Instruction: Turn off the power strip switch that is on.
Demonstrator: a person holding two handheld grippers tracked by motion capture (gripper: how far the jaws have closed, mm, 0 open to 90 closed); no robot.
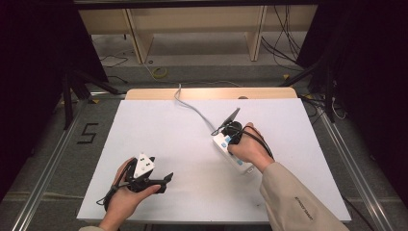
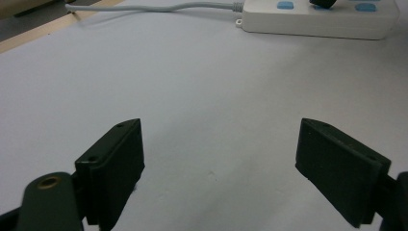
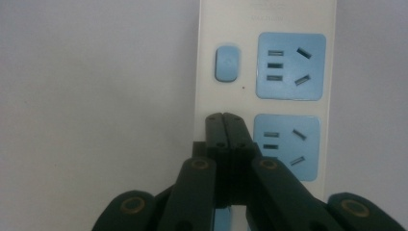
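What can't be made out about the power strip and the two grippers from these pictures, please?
- Right gripper, right gripper view: the shut jaws cover the switch beneath them; contact cannot be told.
- Power strip, high view: the person's right hand hides its middle.
- Power strip, left gripper view: its top is cut off by the top edge.
- Left gripper: jaws open above bare table.

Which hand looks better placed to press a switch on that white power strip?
The right. Its gripper, jaws shut, hangs directly over the power strip, beside a blue switch. The left gripper stands open over bare table, well away from the strip.
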